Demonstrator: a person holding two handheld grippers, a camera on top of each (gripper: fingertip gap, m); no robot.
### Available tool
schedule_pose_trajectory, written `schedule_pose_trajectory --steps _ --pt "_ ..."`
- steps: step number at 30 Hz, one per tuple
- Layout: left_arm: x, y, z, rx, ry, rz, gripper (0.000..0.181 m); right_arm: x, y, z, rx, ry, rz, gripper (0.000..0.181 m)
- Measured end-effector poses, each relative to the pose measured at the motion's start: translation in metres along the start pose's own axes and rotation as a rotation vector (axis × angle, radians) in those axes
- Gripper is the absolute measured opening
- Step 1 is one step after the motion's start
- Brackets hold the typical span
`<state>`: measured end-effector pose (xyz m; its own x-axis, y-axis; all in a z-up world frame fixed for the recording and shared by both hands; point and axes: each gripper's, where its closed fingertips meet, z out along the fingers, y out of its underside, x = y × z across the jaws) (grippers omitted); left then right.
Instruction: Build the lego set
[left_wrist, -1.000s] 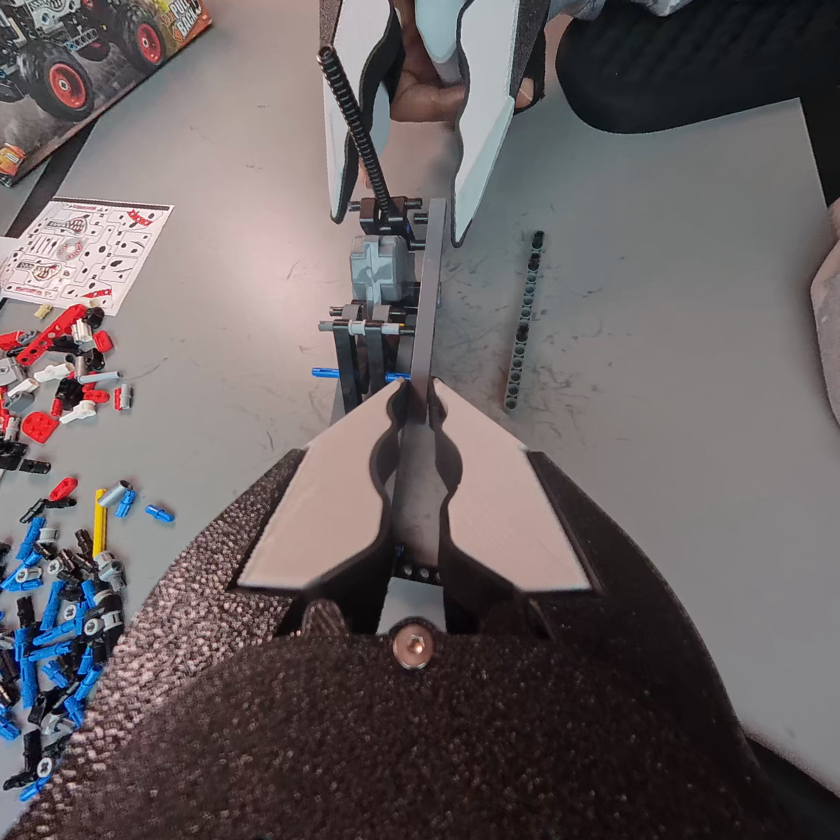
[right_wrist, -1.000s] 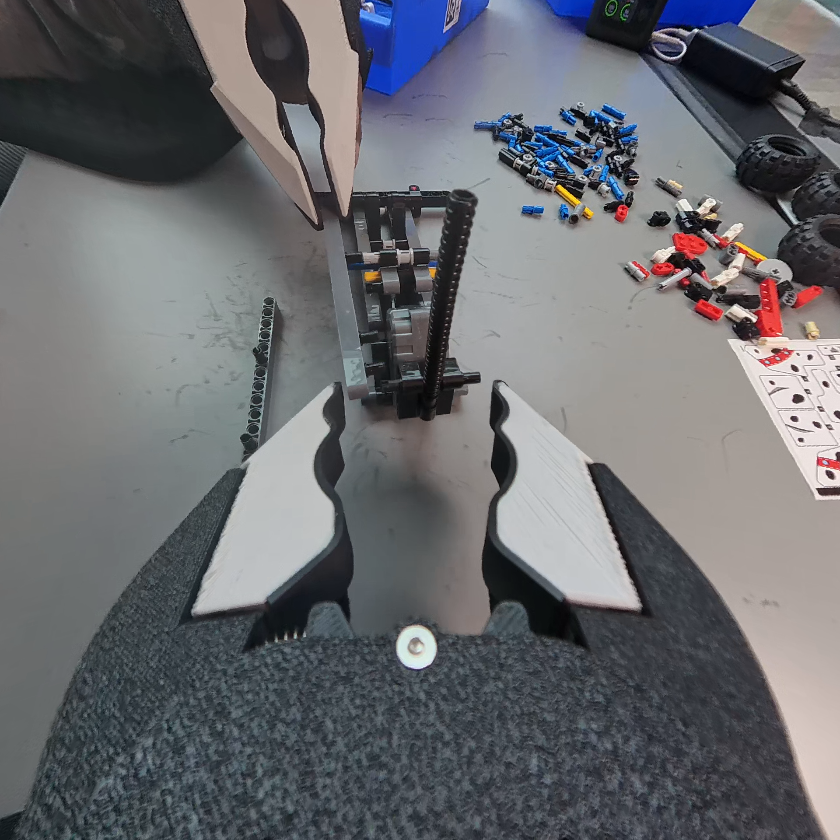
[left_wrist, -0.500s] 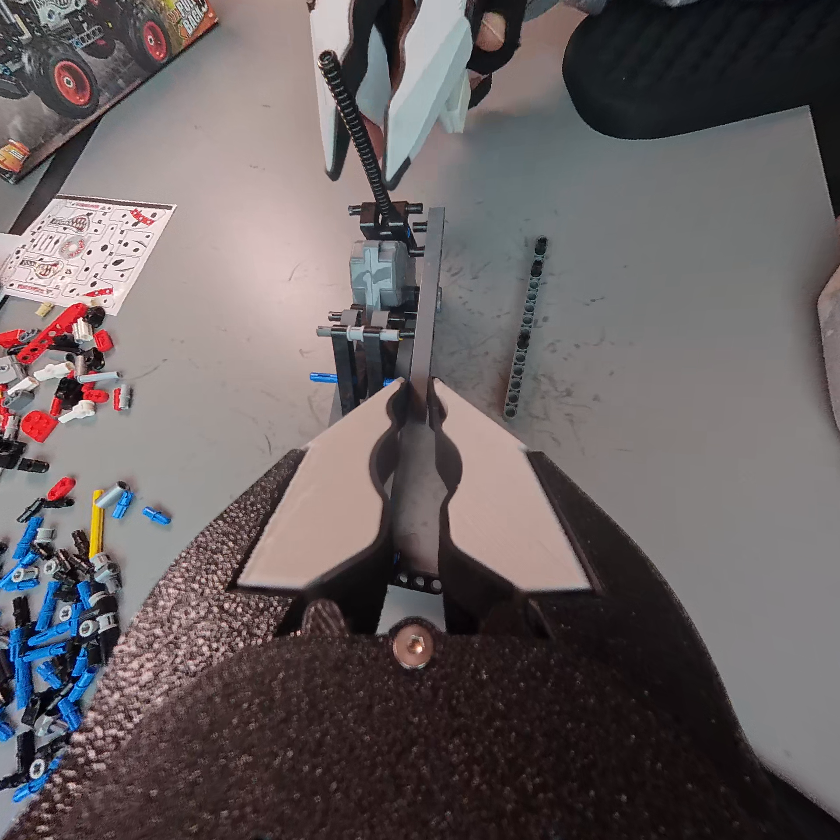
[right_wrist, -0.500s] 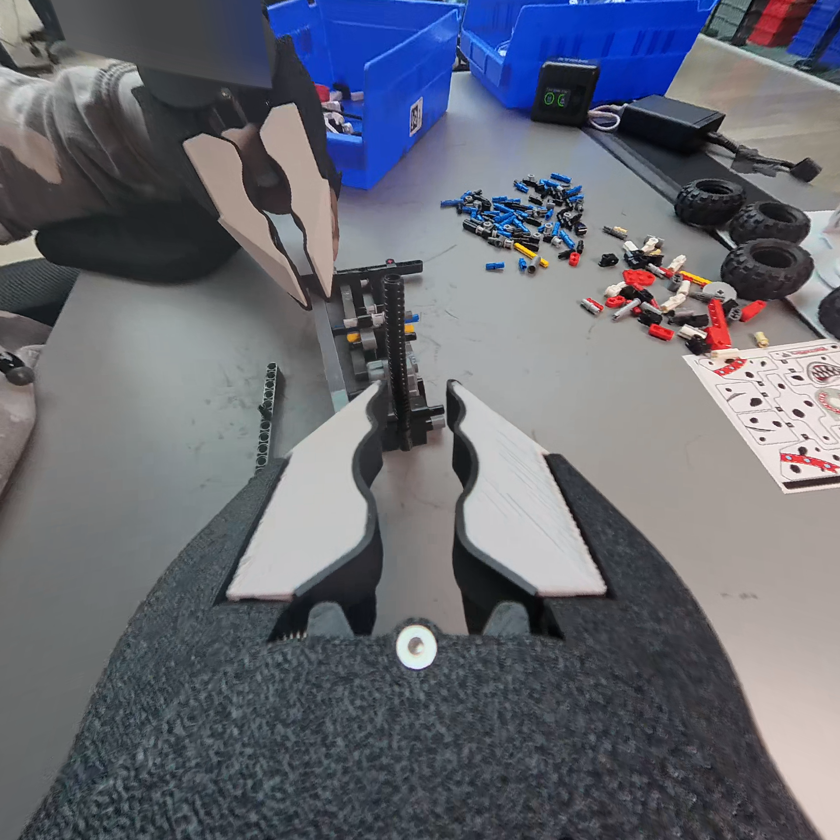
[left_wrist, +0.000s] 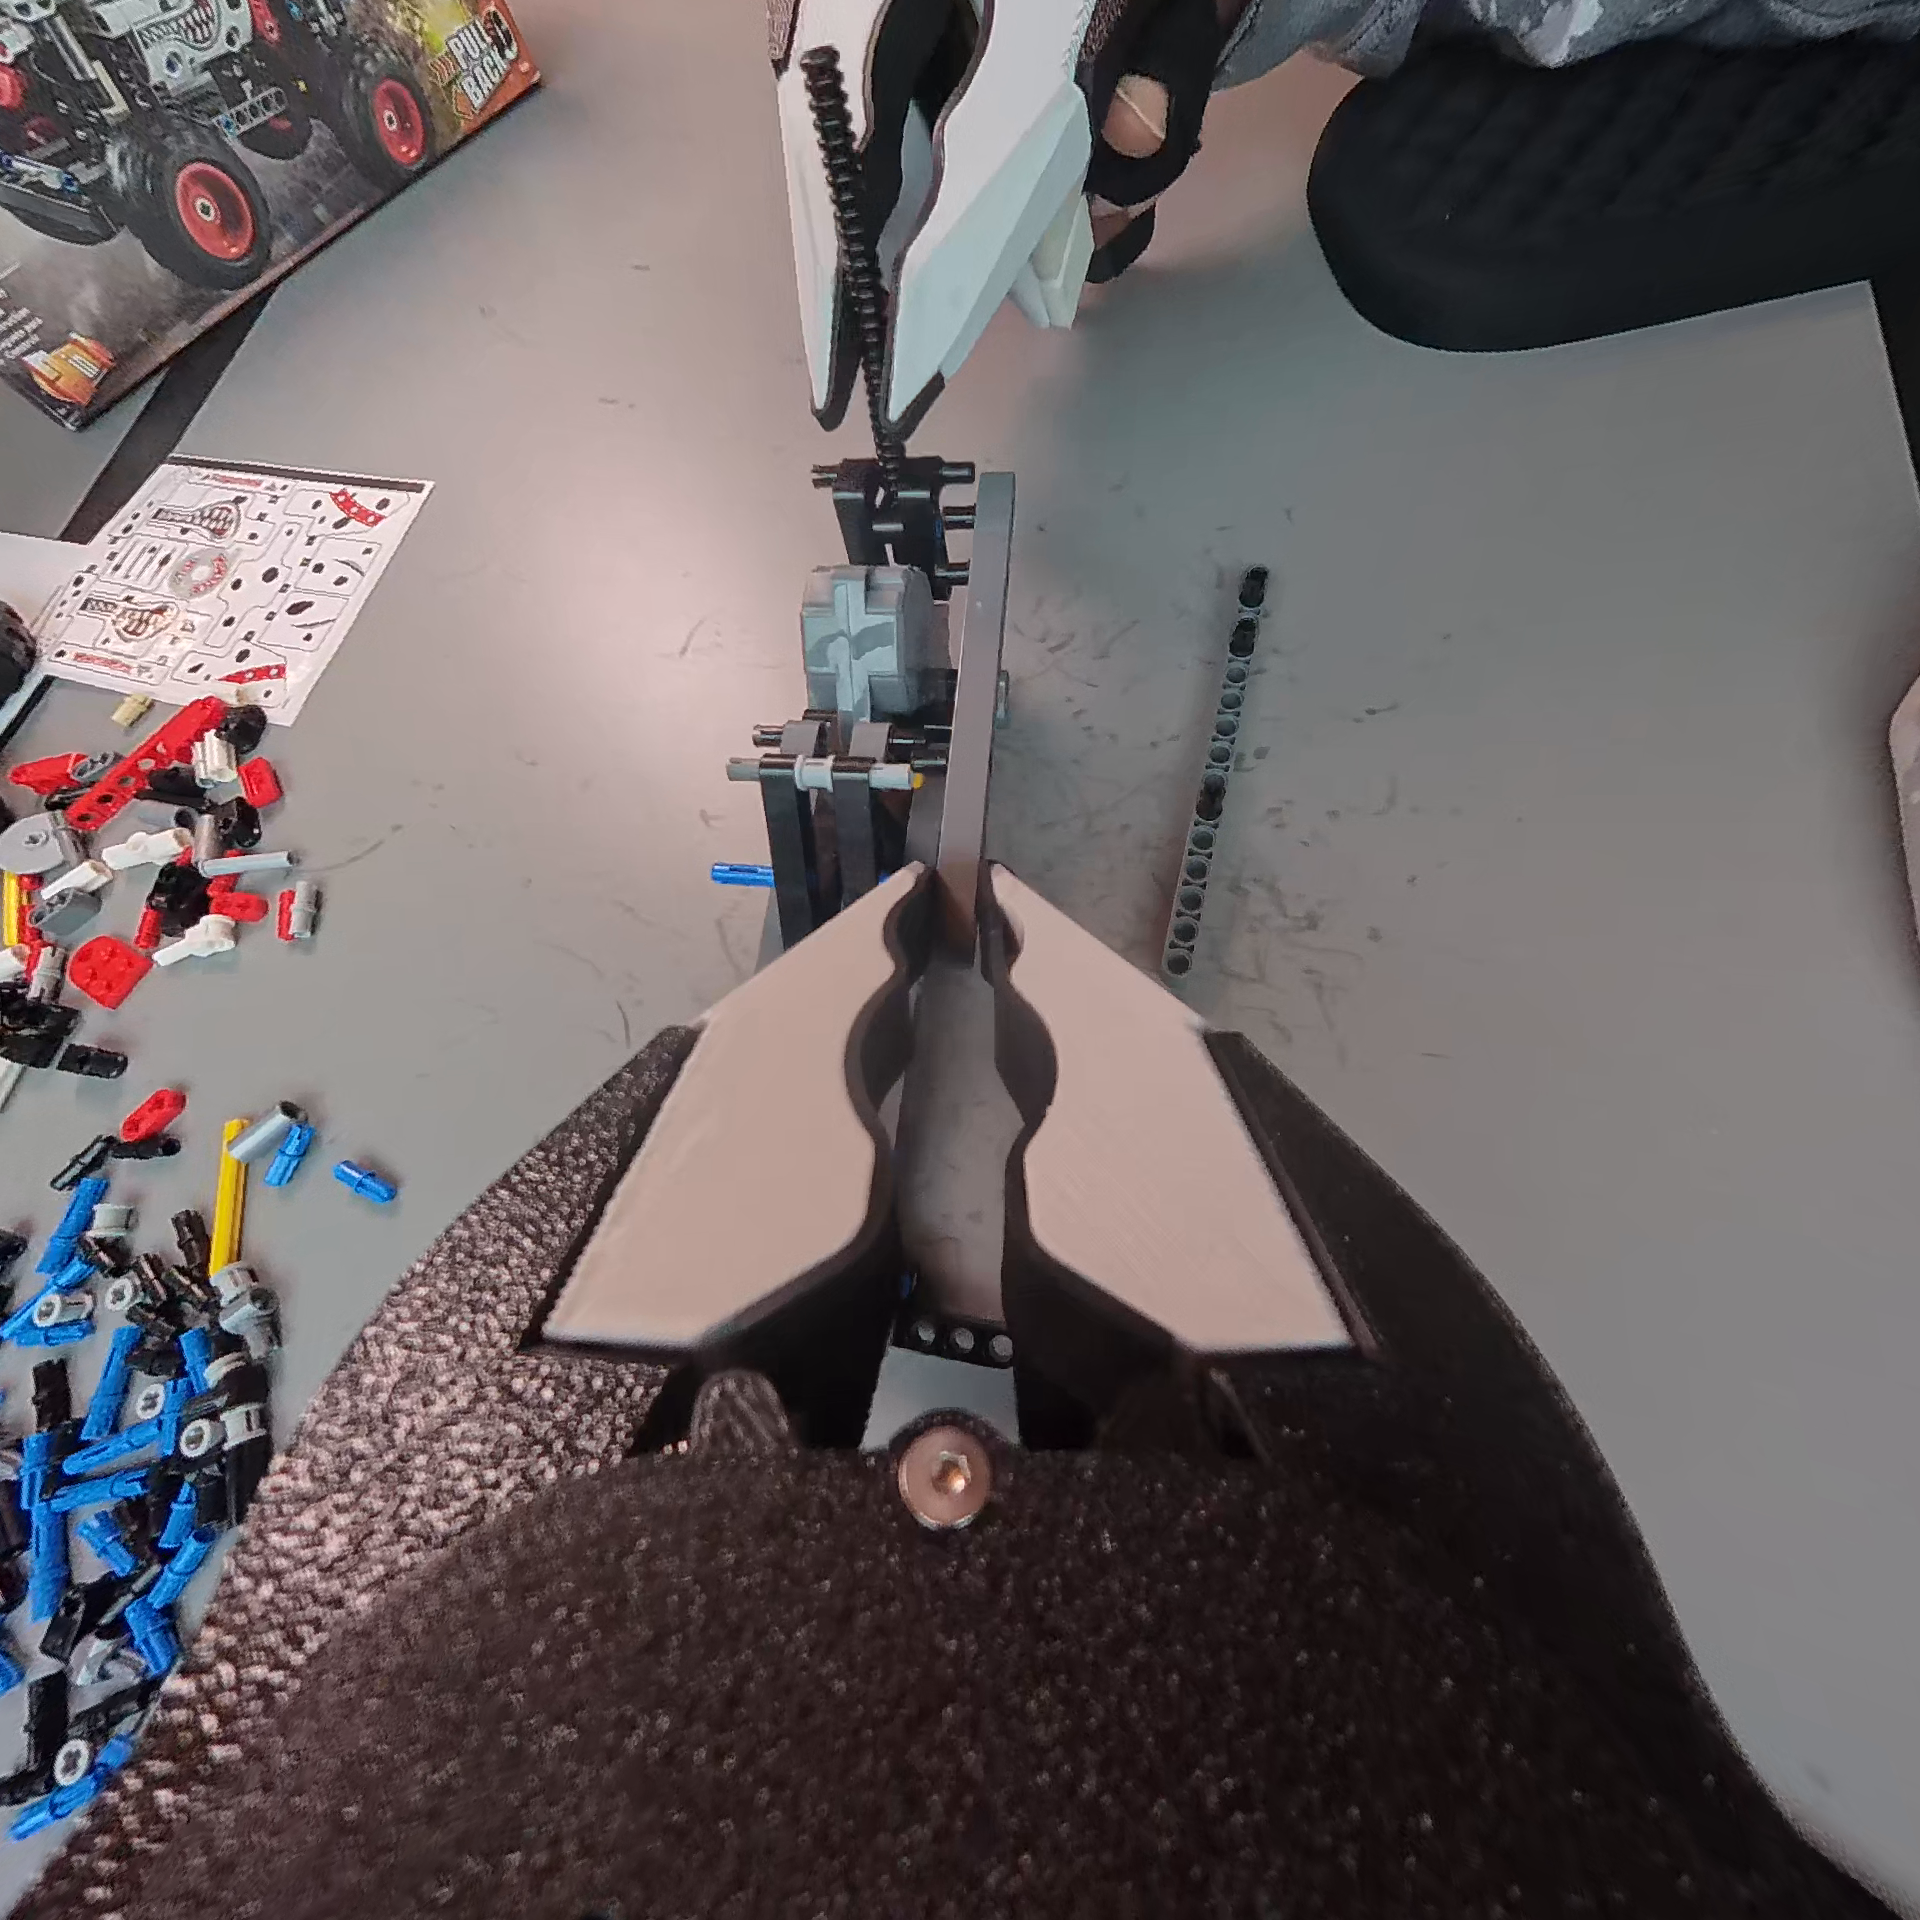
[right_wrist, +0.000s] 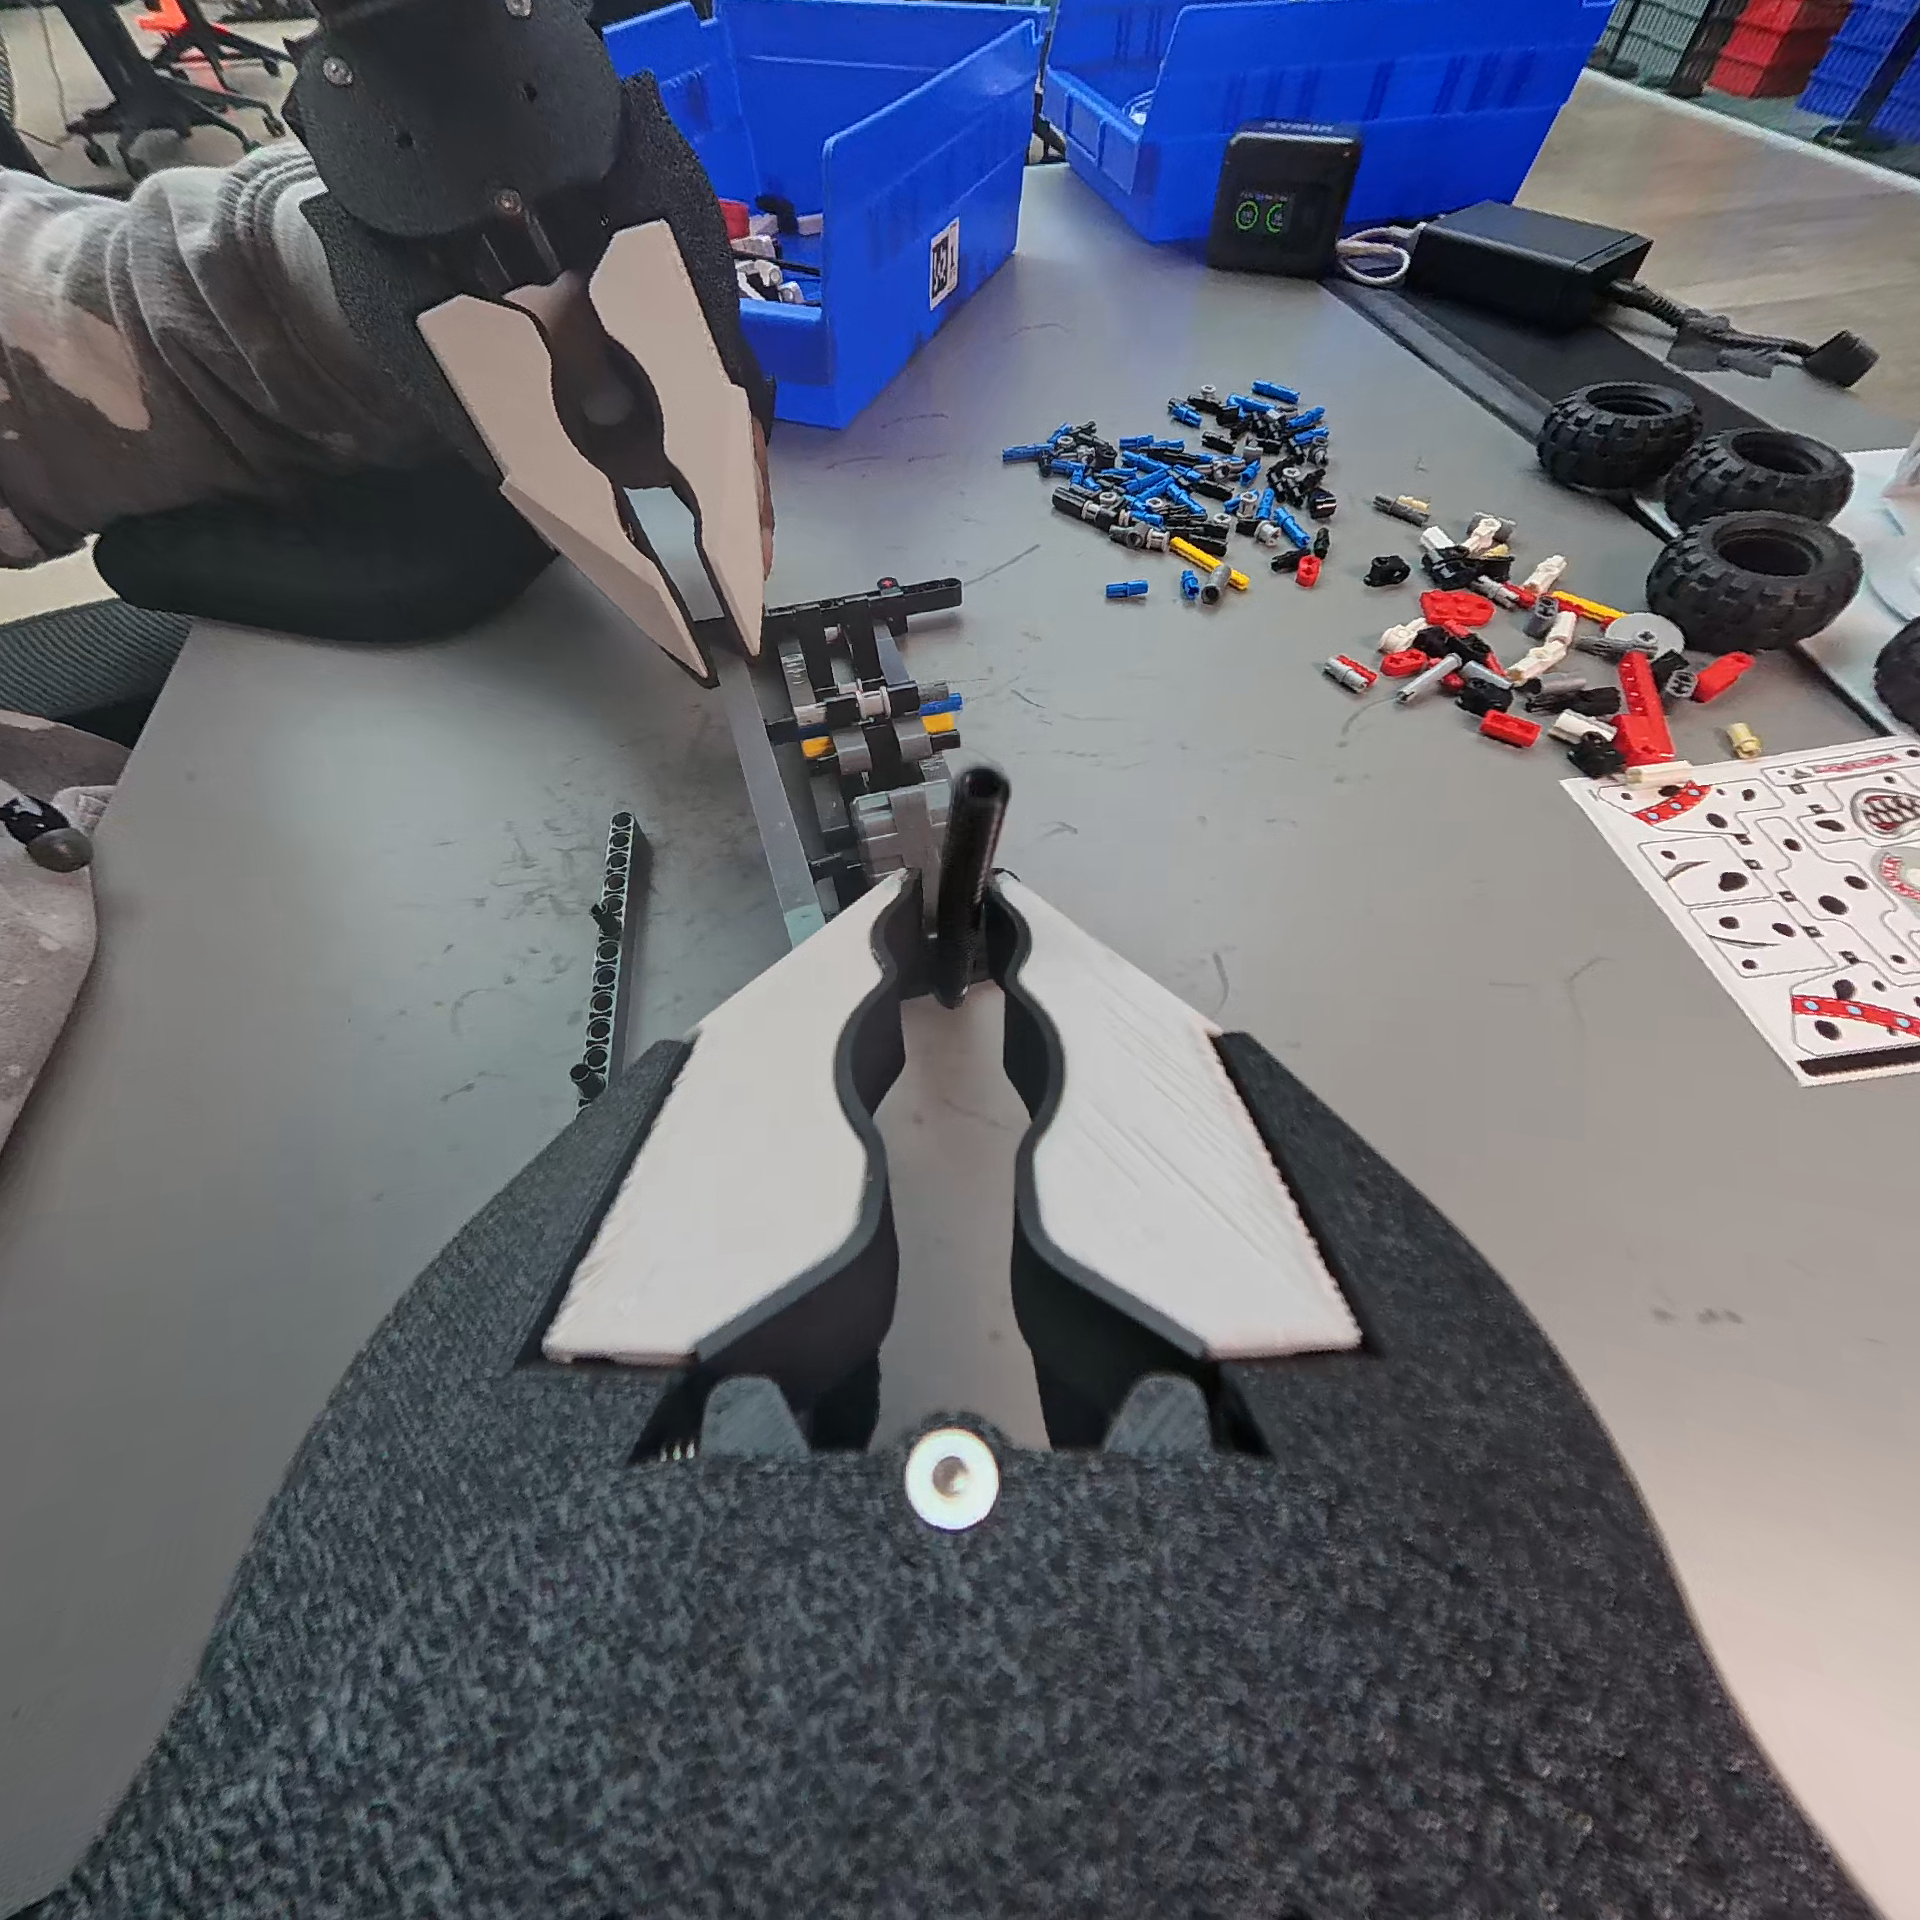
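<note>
A: Here's the half-built chassis (left_wrist: 883, 665) standing on the grey table (left_wrist: 1558, 935), and the left gripper (left_wrist: 956, 914) is clamped on the near end of its long dark grey beam (left_wrist: 982, 665).

B: Tight pinch, tips pressed on either side of the beam's edge. From the right wrist view, the left gripper (right_wrist: 727, 655) shows at the far end of the frame, the beam (right_wrist: 769, 800) running toward us.

A: And the right gripper (right_wrist: 951, 904)? Its fingers are closed in around the black ribbed hose (right_wrist: 961, 883) that rises from the near end of the build.

B: Yes, gripping it low down, just above the black connector. From the left wrist view that hose (left_wrist: 857, 249) leans up between the right gripper's (left_wrist: 873, 416) white fingers.

A: A gloved hand (left_wrist: 1132, 135) sits behind that gripper.

B: Lying apart on the table, right of the chassis in the left wrist view, a loose grey holed beam (left_wrist: 1216, 769).

A: Left side: red, white and black pieces (left_wrist: 156, 831), and a nearer heap of blue and black pins (left_wrist: 114, 1403). A sticker sheet (left_wrist: 229, 582) lies beyond them, the set's box (left_wrist: 229, 156) at the far left corner.

B: The right wrist view adds black tyres (right_wrist: 1745, 520), two blue bins (right_wrist: 904, 187) and a small black device (right_wrist: 1283, 197) at the far edge.
</note>
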<state>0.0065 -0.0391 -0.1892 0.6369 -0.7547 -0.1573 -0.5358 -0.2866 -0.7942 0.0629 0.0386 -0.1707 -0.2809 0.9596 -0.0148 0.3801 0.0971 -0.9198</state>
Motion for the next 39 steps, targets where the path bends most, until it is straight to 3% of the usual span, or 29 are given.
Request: schedule_pose_trajectory --steps 39 --pt "-0.001 0.001 0.001 -0.009 -0.028 0.039 0.01 -0.002 -0.017 0.032 -0.047 0.04 -0.057 0.007"
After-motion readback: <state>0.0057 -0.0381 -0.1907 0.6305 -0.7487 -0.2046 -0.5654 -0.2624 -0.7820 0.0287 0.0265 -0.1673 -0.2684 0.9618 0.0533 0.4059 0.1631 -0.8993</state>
